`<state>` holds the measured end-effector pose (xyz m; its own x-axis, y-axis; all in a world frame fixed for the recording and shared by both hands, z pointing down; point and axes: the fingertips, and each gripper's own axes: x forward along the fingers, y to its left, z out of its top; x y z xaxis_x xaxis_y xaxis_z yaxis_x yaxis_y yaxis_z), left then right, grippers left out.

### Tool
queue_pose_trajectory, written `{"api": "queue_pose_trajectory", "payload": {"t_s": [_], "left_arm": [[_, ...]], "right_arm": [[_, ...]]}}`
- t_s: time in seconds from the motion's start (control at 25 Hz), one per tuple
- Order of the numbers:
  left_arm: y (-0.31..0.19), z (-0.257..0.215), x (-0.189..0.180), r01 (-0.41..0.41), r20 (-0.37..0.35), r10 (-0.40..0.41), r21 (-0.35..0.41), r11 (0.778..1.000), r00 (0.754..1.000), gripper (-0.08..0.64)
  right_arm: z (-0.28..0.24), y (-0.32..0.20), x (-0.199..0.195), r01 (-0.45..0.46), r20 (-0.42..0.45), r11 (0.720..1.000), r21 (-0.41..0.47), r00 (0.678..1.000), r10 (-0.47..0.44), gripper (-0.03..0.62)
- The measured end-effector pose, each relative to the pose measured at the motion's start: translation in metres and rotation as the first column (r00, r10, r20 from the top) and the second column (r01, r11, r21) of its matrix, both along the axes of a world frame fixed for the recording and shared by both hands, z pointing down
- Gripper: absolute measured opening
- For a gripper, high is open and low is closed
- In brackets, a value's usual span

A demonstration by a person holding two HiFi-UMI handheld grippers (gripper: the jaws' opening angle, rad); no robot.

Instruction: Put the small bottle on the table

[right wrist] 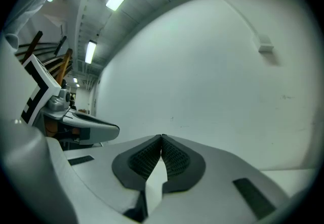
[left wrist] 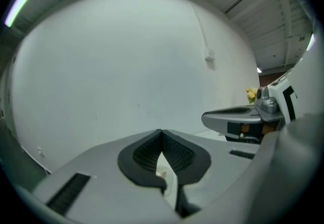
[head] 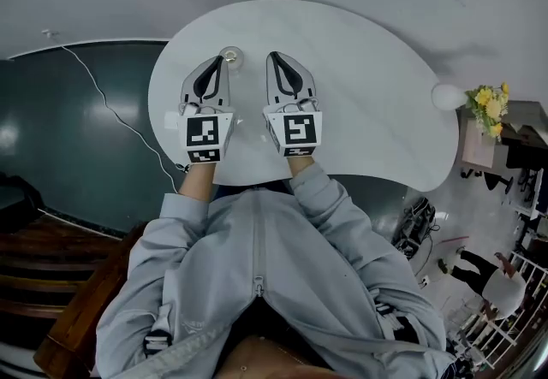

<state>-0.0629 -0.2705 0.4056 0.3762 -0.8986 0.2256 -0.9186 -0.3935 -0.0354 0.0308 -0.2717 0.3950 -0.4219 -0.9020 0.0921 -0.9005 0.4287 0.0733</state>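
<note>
Jaws on the left gripper (left wrist: 162,133) are pressed together at their tips, with nothing gripped between them. The ribbed black pads (left wrist: 178,153) splay apart lower down into a narrow wedge where a pale surface shows. A small cream speck sits in that wedge, too small to identify. The right gripper (right wrist: 162,138) is closed the same way, tips touching and empty, with only a pale strip visible in the wedge behind them.

In the head view the two grippers lie side by side over the white table (head: 368,95), tips pointing away from the person. The small bottle (head: 229,55) stands on the table just past the left gripper's tip, slightly toward the right gripper. It appears to be free of both. Seen from straight above it is only a pale round ring, so its height and shape cannot be made out. Whether the left tip touches it cannot be told from this angle. In both gripper views each gripper's own grey body blocks the tabletop just ahead, and a plain wall fills the background.

Each gripper's marker cube (head: 204,136) covers the hand behind it, so only the wrists and grey sleeves (head: 330,198) show. Well off to the right gripper's outer side, yellow flowers (head: 488,103) stand beyond the table's far end, beside a white round object (head: 447,96) of unclear kind. A thin cable (head: 103,99) crosses the dark floor on the left gripper's outer side.
</note>
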Motion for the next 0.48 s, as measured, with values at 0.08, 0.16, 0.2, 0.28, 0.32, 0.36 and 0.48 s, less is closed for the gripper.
{"api": "queue_pose_trajectory", "payload": {"t_s": [0.08, 0.16, 0.2, 0.28, 0.32, 0.36, 0.48], "left_arm": [[0.003, -0.018, 0.002, 0.004, -0.04, -0.003, 0.021, 1.0, 0.999, 0.008], [0.005, -0.036, 0.001, 0.012, -0.063, -0.01, 0.045, 0.999, 0.998, 0.008], [0.006, -0.046, 0.0, 0.016, -0.064, -0.011, 0.064, 0.998, 0.998, 0.008], [0.01, -0.066, -0.001, 0.015, -0.055, -0.009, 0.11, 0.994, 0.998, 0.008], [0.012, -0.076, -0.002, 0.014, -0.048, -0.008, 0.131, 0.991, 0.999, 0.008], [0.014, -0.084, -0.003, 0.014, -0.038, -0.008, 0.148, 0.989, 0.999, 0.008], [0.02, -0.101, -0.005, 0.015, -0.009, -0.014, 0.183, 0.983, 1.0, 0.008]], "right_arm": [[-0.016, 0.002, 0.003, -0.01, 0.017, 1.0, 0.016, 1.0, 0.01, 0.026], [-0.03, 0.004, 0.006, -0.017, 0.026, 0.999, 0.032, 1.0, 0.016, 0.026], [-0.037, 0.005, 0.007, -0.021, 0.027, 0.999, 0.041, 0.999, 0.02, 0.026], [-0.053, 0.008, 0.01, -0.032, 0.027, 0.998, 0.062, 0.999, 0.03, 0.026], [-0.06, 0.009, 0.011, -0.036, 0.027, 0.997, 0.071, 0.999, 0.034, 0.026], [-0.067, 0.011, 0.012, -0.04, 0.026, 0.996, 0.078, 0.999, 0.038, 0.026], [-0.085, 0.015, 0.013, -0.037, 0.031, 0.994, 0.104, 0.999, 0.034, 0.026]]}}
